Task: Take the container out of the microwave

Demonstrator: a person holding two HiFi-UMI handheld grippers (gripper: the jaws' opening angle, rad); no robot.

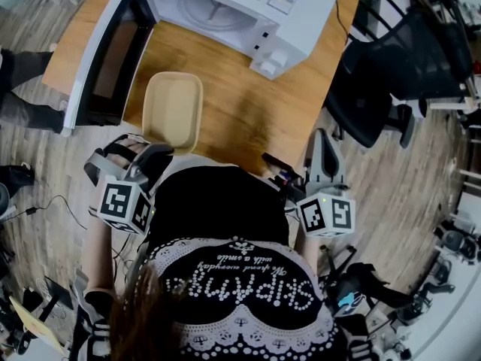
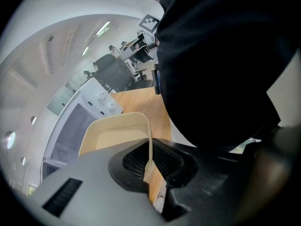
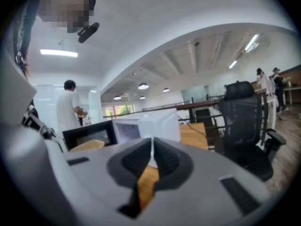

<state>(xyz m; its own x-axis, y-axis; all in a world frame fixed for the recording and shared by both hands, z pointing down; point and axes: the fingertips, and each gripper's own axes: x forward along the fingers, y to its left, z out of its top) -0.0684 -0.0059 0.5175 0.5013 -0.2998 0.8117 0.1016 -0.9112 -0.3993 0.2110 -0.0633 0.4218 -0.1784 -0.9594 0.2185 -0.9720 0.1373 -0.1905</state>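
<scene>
A beige, shallow container rests on the wooden table, outside and in front of the white microwave, whose door hangs open to the left. My left gripper is shut on the container's near rim; in the left gripper view the thin rim runs between the closed jaws of the left gripper. My right gripper hovers at the table's near right edge, shut with nothing in it. The right gripper view shows that gripper with its pads together, the microwave and the container beyond.
A black office chair stands right of the table. The open microwave door juts out over the table's left side. A person in white stands far off. Cables lie on the floor at the left.
</scene>
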